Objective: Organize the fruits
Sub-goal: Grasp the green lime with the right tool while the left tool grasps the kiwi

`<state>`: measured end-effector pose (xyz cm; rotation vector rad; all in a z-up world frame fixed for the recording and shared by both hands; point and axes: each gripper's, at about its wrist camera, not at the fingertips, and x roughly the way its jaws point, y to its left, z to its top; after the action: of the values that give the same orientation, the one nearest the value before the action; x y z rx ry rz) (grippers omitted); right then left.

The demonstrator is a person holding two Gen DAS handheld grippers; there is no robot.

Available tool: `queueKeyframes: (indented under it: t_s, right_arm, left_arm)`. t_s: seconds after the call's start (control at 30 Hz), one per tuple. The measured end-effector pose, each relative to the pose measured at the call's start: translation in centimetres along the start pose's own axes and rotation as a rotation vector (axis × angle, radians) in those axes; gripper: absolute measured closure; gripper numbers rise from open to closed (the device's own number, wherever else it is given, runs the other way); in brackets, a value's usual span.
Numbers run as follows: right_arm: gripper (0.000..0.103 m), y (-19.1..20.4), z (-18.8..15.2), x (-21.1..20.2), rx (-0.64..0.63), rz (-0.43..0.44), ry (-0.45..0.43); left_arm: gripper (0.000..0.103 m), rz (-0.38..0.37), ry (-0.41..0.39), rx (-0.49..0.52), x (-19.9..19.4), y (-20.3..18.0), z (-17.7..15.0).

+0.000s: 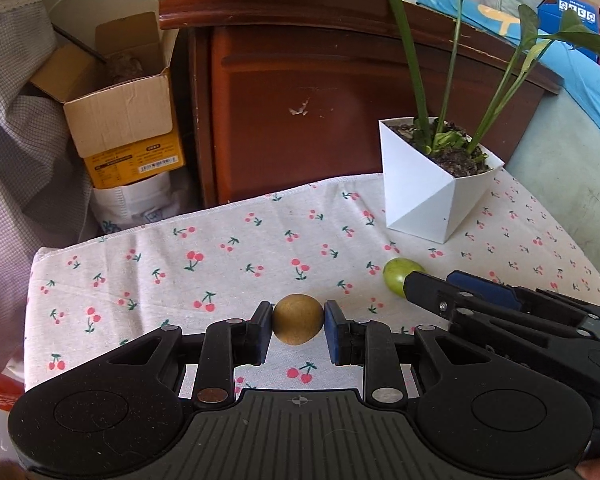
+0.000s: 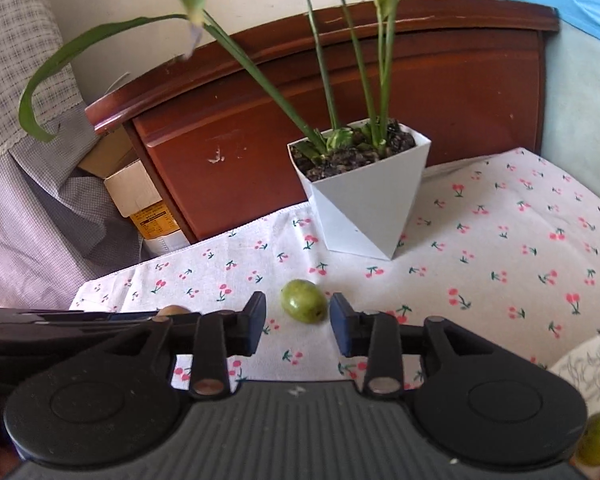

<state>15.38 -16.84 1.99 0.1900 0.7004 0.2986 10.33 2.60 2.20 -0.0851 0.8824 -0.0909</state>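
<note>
Left tongs: the left gripper (image 1: 298, 320) is clamped on the brown fruit (image 1: 298, 319), a blue pad pressing each side, in front of the white planter (image 1: 428, 192) and to its left.
Right tongs: the right gripper (image 2: 298, 316) stands with jaws apart around the green fruit (image 2: 304, 301), which lies on the cloth just in front of the planter; neither pad touches it.
Risk, brown fruit: it is round and held only at two small contact patches, so I judge a tilt or jolt could roll it out.
Risk, green fruit: oval and loose; a pad meeting it off-centre would likely nudge it away, perhaps toward the planter.
Risk, crowding: the two grippers sit close side by side and could knock each other.
Destination: a patterned plate (image 2: 588, 364), right of the planter and nearer the camera, with what seems another fruit beside it, though that corner is blurred.
Surface: cherry-print tablecloth (image 1: 220, 248), soft and slightly creased.
Room: a dark wooden cabinet (image 1: 300, 100) behind the planter, a cardboard box (image 1: 120, 108) to its left.
</note>
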Motion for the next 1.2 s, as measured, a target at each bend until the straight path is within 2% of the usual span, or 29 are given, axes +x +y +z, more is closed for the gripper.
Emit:
queueKeyframes:
  t_s: [0.33,0.47,0.57,0.87,1.2]
  right_arm:
    - [0.067,-0.3,0.1,2.3,-0.013,-0.025,0.012]
    - [0.074,-0.4,-0.2,2.7,-0.031,-0.027,0.005]
    - [0.074,-0.2,-0.1,2.5,-0.029,-0.023,0.009]
    - [0.074,0.2,0.2,-1.2,-0.032,-0.059,-0.001]
    - [0.074,-1.6,-1.3,-7.9,0.047,-0.096,0.007]
  left_arm:
    - [0.078,0.01,0.019,-0.017,0.3,-0.1,-0.3]
    - [0.078,0.021,0.017,-0.009,0.2,-0.3,-0.4]
    - [0.078,0.024,0.014,-0.011,0.1,-0.3,-0.4]
    - [0.078,-0.016,-0.016,-0.01,-2.3,-1.2,-0.5]
    - [0.078,-0.072,-0.056,0.007,-5.4,-3.2,-1.7]
